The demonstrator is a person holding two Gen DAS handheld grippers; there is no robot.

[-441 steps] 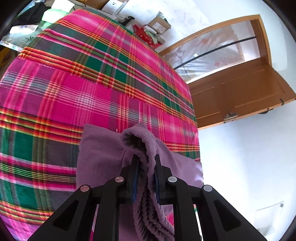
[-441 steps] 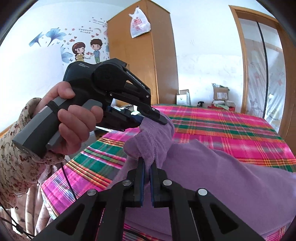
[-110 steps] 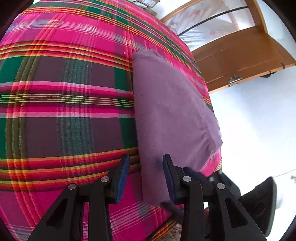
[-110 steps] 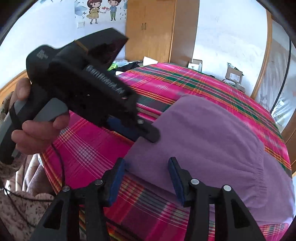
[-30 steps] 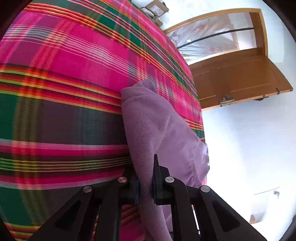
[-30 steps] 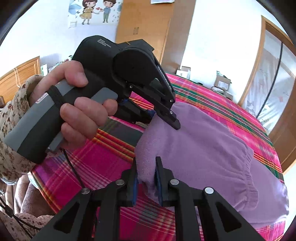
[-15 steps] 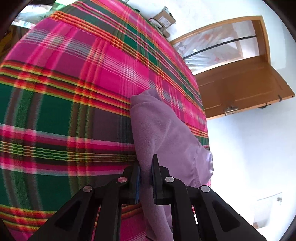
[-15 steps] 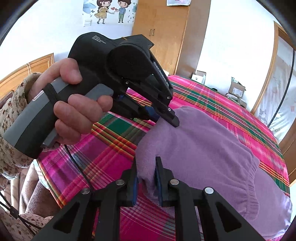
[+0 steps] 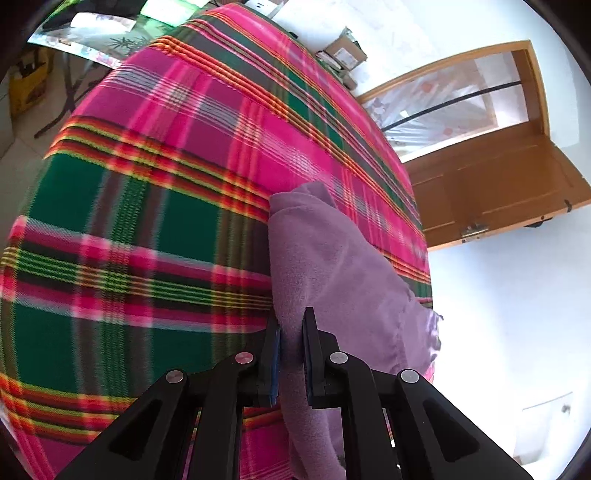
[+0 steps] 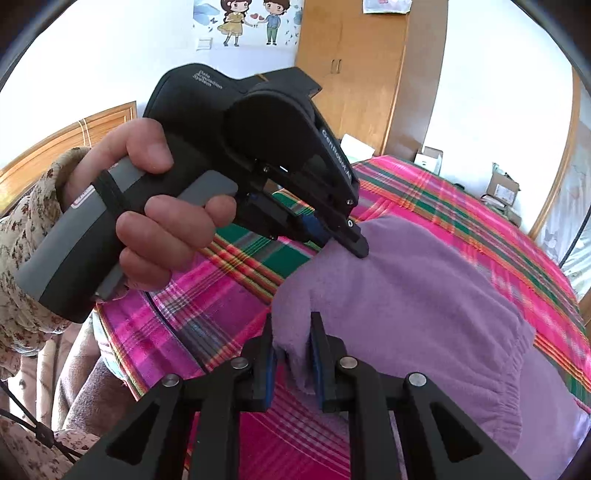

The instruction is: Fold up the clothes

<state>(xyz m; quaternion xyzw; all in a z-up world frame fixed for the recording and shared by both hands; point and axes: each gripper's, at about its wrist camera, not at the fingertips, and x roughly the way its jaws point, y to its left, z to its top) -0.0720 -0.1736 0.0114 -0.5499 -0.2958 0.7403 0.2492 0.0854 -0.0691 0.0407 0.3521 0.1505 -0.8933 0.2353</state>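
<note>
Purple fleece garment [image 9: 332, 266] lies folded on a bed covered by a plaid blanket [image 9: 155, 192] in pink, green and orange. The left claw [image 9: 291, 343] pinches one near corner of the fleece, and the right claw [image 10: 291, 343] grips another corner beside it. A wooden wardrobe [image 10: 365, 74] stands against the white wall next to a cartoon sticker [image 10: 251, 22], cardboard boxes [image 10: 502, 188] sit past the bed's far edge, and a wooden door [image 9: 491, 192] stands open.

I'm seeing fuzzy purple fleece garment [image 10: 424, 295] on woven plaid bedcover [image 9: 166, 184]; matt black plastic left gripper [image 10: 341, 242]; glossy wooden door [image 9: 491, 184].
</note>
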